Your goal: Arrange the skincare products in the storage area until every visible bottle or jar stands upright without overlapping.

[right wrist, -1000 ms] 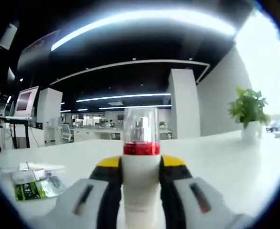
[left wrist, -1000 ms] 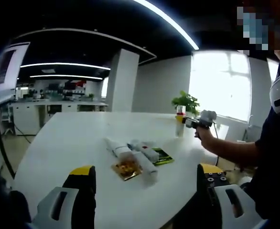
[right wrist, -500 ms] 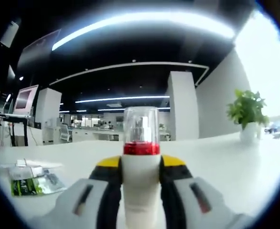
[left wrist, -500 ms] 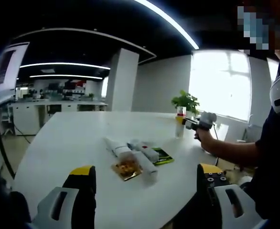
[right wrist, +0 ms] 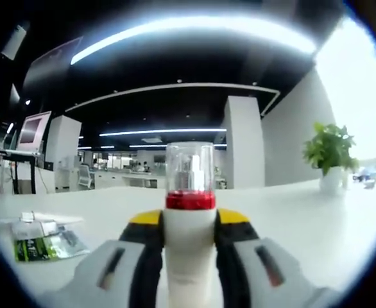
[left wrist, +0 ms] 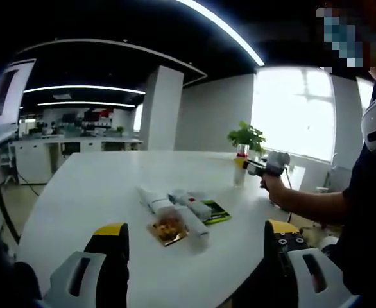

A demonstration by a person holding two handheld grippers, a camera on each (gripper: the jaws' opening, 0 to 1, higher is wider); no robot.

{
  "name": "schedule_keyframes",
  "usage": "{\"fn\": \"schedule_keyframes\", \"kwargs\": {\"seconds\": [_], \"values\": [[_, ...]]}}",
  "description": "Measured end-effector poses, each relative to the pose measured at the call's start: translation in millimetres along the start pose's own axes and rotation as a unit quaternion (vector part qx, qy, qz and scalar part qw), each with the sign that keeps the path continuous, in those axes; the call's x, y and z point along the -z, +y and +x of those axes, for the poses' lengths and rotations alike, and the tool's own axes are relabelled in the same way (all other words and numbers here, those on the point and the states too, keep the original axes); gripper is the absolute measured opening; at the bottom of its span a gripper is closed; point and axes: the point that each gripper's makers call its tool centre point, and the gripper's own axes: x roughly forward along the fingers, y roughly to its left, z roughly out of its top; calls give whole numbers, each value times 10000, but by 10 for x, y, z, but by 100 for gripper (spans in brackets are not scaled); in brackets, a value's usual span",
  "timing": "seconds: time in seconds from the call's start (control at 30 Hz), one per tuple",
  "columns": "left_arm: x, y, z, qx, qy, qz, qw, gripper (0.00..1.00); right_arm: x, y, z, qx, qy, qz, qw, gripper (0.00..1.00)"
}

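Right gripper (right wrist: 189, 247) pinches an upright white bottle (right wrist: 189, 212) above the white table (left wrist: 98, 186); left gripper (left wrist: 194, 256) hangs spread, empty. Packets (left wrist: 175, 215) lie clustered mid-table.

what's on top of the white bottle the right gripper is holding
A red collar with a clear cap over the pump sits atop the white bottle, which the right gripper clamps upright. The bottle's base is hidden below the jaws.

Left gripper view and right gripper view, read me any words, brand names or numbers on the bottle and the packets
None can be read.
Pump bottle between the right gripper jaws: plain white, no print visible.
Green packet: print blurred.
Gold packet: too small to read.
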Motion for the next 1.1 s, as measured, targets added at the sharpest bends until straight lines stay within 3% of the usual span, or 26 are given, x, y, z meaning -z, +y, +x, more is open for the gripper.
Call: {"fn": "schedule_keyframes", "kwargs": {"seconds": [1.1], "values": [[8,40,-67,-54,-120,-68,9999,89,38,9,38,-96,280,-188,9994,35]]}}
